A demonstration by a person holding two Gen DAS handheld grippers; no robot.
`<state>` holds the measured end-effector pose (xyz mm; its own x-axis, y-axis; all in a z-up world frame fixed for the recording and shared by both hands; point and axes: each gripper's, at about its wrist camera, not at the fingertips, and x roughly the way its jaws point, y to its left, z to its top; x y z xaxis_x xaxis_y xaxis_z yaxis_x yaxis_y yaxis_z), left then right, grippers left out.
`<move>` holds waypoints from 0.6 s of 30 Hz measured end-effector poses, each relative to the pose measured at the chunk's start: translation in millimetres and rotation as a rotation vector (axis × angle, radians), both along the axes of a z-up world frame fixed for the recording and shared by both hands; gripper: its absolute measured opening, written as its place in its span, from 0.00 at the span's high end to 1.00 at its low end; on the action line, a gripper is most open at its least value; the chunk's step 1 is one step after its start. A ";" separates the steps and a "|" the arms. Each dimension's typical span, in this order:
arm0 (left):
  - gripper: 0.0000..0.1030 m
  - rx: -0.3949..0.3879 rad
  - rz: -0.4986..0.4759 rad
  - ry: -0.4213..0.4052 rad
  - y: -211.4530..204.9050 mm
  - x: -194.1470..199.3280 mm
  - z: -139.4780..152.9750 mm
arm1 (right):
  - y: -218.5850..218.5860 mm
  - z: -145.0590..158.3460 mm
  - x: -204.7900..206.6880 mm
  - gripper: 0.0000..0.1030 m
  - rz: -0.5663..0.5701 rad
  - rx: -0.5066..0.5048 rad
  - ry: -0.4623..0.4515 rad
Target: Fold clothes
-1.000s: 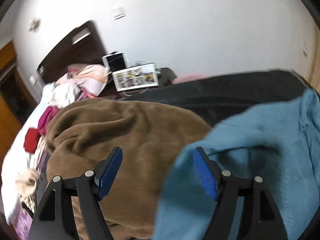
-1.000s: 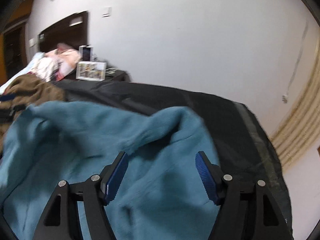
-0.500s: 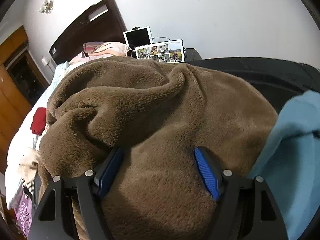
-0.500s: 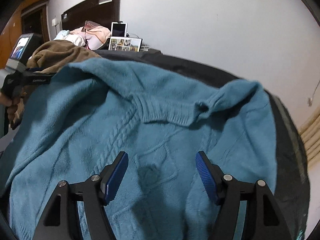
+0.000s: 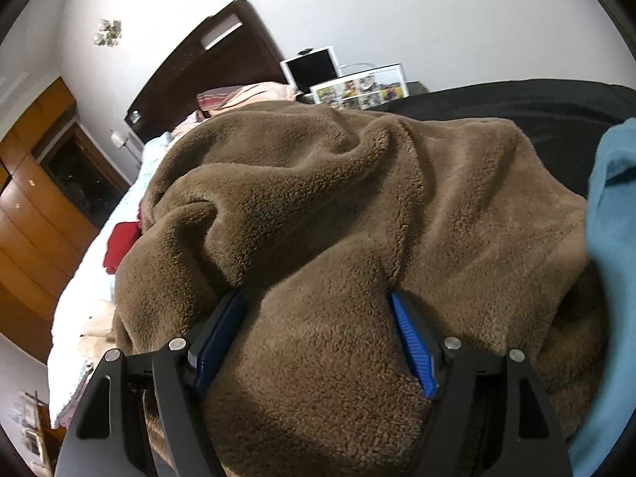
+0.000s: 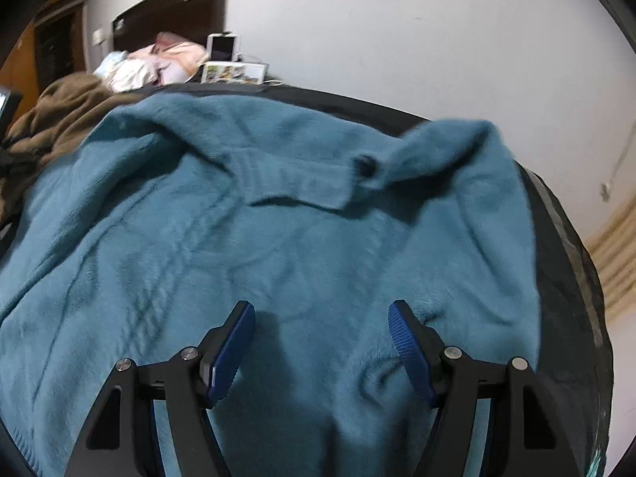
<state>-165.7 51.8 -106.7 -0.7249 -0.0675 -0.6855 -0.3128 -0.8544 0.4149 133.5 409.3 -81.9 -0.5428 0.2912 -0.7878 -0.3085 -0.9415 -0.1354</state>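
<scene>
The left tongs (image 5: 318,342) stand apart with their blue pads spread wide, pressed down into a rumpled brown fleece garment (image 5: 338,206) that bulges up between the two fingers and covers the lower part of each pad. Nothing is clamped; the fleece simply fills the gap. To the right of these tongs, touching the fleece's edge, lies the edge of a blue knit sweater (image 5: 612,222). Ahead of the fleece a black cover (image 5: 516,107) stretches away, and farther off to the left a bed (image 5: 99,262) carries a red item (image 5: 121,242), with a dark headboard (image 5: 206,55) behind it.

The right tongs (image 6: 322,342) are also apart, hovering low over the blue knit sweater (image 6: 278,246), which is spread flat on the black cover (image 6: 568,262). Its ribbed collar (image 6: 294,183) lies straight ahead of the tongs, and a sleeve or shoulder part is folded over ahead and to the right. The brown fleece garment (image 6: 67,115) sits beyond the sweater's far left edge. A photo frame (image 6: 234,72) stands far ahead by the wall.
</scene>
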 end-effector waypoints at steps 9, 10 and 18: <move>0.24 -0.055 0.070 0.029 -38.2 10.0 -0.3 | 38.1 15.8 78.4 0.29 -0.134 0.003 0.042; 0.24 -0.056 0.076 0.032 -42.0 11.6 0.1 | 41.9 13.9 85.0 0.29 -0.150 0.008 0.030; 0.24 0.077 0.038 0.074 -32.4 58.1 35.2 | 66.1 -1.2 121.8 0.27 -0.213 0.016 -0.039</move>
